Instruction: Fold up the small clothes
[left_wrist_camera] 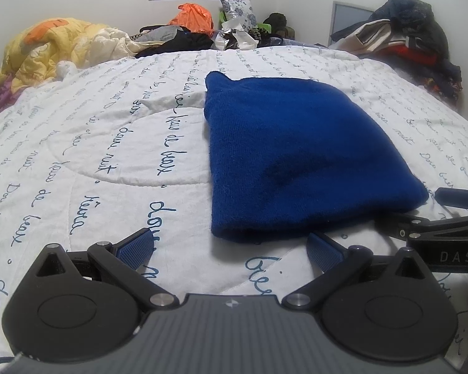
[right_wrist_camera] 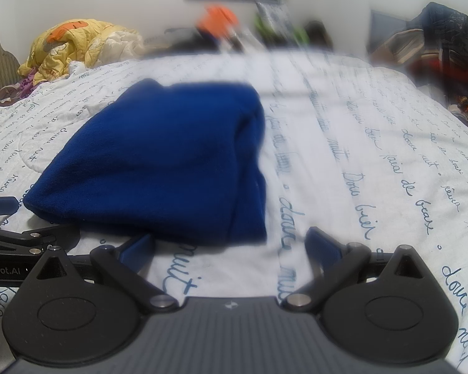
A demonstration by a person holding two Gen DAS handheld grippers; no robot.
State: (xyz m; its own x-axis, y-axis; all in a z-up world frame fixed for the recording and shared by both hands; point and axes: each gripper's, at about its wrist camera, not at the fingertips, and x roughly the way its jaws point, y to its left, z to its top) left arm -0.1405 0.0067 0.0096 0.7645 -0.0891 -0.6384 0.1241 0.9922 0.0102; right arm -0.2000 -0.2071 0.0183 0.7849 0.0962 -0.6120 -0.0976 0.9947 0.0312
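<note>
A folded dark blue knit garment (left_wrist_camera: 290,155) lies flat on the white quilt (left_wrist_camera: 109,143); it also shows in the right wrist view (right_wrist_camera: 171,162). My left gripper (left_wrist_camera: 231,246) is open and empty, just in front of the garment's near edge. My right gripper (right_wrist_camera: 231,243) is open and empty, at the garment's near right corner. The right gripper also shows at the right edge of the left wrist view (left_wrist_camera: 446,215), and the left gripper at the left edge of the right wrist view (right_wrist_camera: 12,224).
The quilt has blue script print. A yellow blanket (left_wrist_camera: 53,50) lies bunched at the far left. A pile of clothes and bags (left_wrist_camera: 202,31) lines the far edge. A heap of dark clothes (left_wrist_camera: 411,40) sits at the far right.
</note>
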